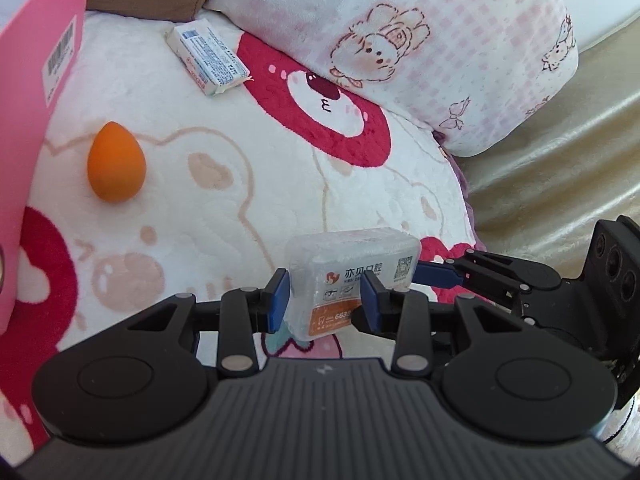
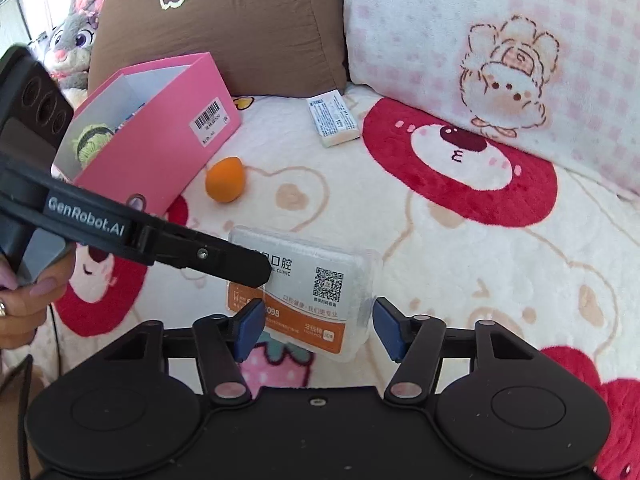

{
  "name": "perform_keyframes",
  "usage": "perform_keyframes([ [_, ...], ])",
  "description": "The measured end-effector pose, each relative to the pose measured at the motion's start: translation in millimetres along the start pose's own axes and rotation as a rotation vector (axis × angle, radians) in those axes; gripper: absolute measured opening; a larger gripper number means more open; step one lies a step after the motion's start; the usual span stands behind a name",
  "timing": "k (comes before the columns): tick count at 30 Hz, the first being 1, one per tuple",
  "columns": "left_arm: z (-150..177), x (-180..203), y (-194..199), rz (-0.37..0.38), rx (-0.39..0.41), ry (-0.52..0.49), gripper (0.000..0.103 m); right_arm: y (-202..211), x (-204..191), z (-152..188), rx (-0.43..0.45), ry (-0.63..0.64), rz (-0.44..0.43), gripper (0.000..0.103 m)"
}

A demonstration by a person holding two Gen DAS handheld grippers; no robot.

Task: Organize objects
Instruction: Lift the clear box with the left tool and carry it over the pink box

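The blanket point(image 1: 248, 200) fills both frames; pillows point(image 2: 480, 40) line the top. The pink box point(image 2: 160, 120) stands open at upper left of my right view, something green inside; my left view shows only its outer wall along the left edge and nothing of its contents.

The floss case point(image 1: 352, 272) sits low centre in both views. My left gripper point(image 1: 326, 300) is clamped across its narrow end, pads pressing both faces. My right gripper point(image 2: 318, 328) has its jaws part-spread around the near end; the left pad looks to be at the case's edge, the right pad stands clear of it, so I cannot call it a grip. Only my right view shows that gap and the person's hand point(image 2: 24, 296) at lower left.

I judge the case light, stiff and slick plastic, liable to pivot in a corner pinch; better to hold it across the flat faces, mid-length.

The orange sponge point(image 1: 116, 162) lies beside the box, surely soft. The soap point(image 1: 210, 56) rests near the pillows.
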State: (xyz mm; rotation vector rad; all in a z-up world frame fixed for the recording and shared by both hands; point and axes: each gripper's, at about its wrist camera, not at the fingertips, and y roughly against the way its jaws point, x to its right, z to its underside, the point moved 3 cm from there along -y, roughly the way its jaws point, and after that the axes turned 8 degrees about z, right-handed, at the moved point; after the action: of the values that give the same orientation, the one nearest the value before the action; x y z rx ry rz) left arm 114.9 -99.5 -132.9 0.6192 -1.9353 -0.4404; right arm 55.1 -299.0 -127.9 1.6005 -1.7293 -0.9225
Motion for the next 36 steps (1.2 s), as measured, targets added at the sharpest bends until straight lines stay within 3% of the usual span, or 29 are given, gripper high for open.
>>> perform_keyframes([
  [4, 4.6, 2.5, 13.0, 0.012, 0.007, 0.004, 0.037, 11.1, -1.3, -3.0, -0.011, -0.059, -0.024, 0.059],
  [18, 22.4, 12.1, 64.7, -0.015, 0.012, -0.027, 0.036, 35.5, -37.6, -7.7, -0.012, -0.031, -0.063, 0.059],
  [36, 38.0, 26.3, 126.1, -0.019, 0.087, -0.039, 0.035, 74.9, -80.9, -15.9, 0.047, 0.039, -0.089, 0.058],
])
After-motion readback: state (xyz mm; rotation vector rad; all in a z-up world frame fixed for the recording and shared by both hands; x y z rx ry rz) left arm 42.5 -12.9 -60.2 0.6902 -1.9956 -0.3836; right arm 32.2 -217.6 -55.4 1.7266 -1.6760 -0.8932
